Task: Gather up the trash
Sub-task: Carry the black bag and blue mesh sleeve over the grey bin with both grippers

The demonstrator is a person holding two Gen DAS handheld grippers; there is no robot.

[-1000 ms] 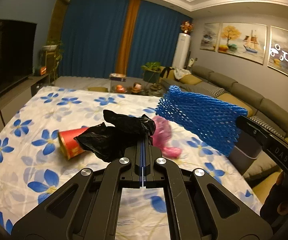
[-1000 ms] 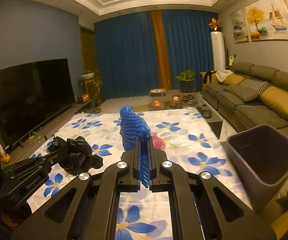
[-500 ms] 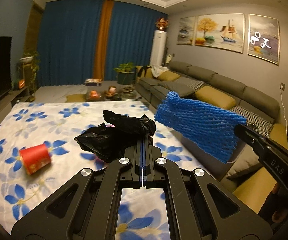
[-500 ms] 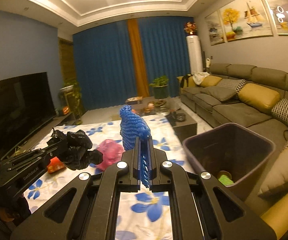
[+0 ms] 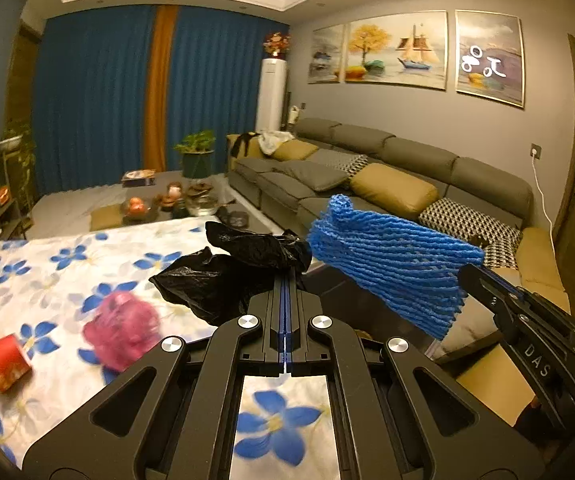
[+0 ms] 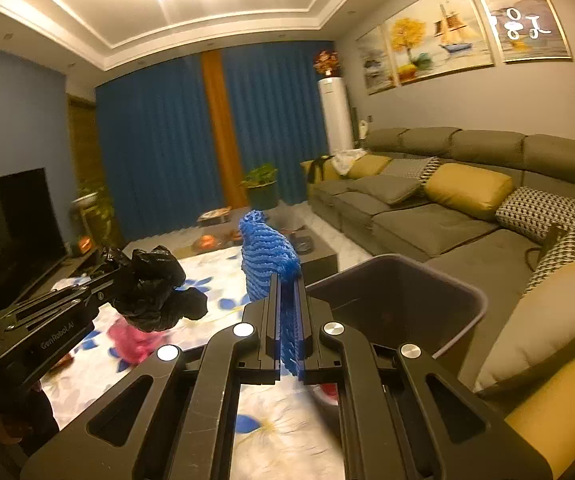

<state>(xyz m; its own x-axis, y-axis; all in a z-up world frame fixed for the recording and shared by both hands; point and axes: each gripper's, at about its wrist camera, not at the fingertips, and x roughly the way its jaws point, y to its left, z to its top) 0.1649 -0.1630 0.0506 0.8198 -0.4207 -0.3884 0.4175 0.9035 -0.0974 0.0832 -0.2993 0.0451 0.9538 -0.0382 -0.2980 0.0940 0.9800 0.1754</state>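
Observation:
My left gripper (image 5: pixel 285 280) is shut on a crumpled black plastic bag (image 5: pixel 227 268), held above the flowered tablecloth (image 5: pixel 39 280). My right gripper (image 6: pixel 286 280) is shut on a blue foam net sleeve (image 6: pixel 267 252), held just left of the dark trash bin (image 6: pixel 399 300). The blue net (image 5: pixel 391 268) and right gripper also show in the left wrist view, and the black bag (image 6: pixel 155 288) with the left gripper in the right wrist view. A pink crumpled piece (image 5: pixel 121 330) and a red paper cup (image 5: pixel 3 362) lie on the cloth.
A grey sofa (image 6: pixel 447 208) with yellow and patterned cushions runs along the right. A low coffee table (image 5: pixel 167 204) with bowls stands beyond the cloth. A TV (image 6: pixel 15 220) is at the left, and blue curtains hang behind.
Both grippers have swung to the right with their loads. The trash bin has come closer to the blue net, and the cup and pink piece have slid to the left of view.

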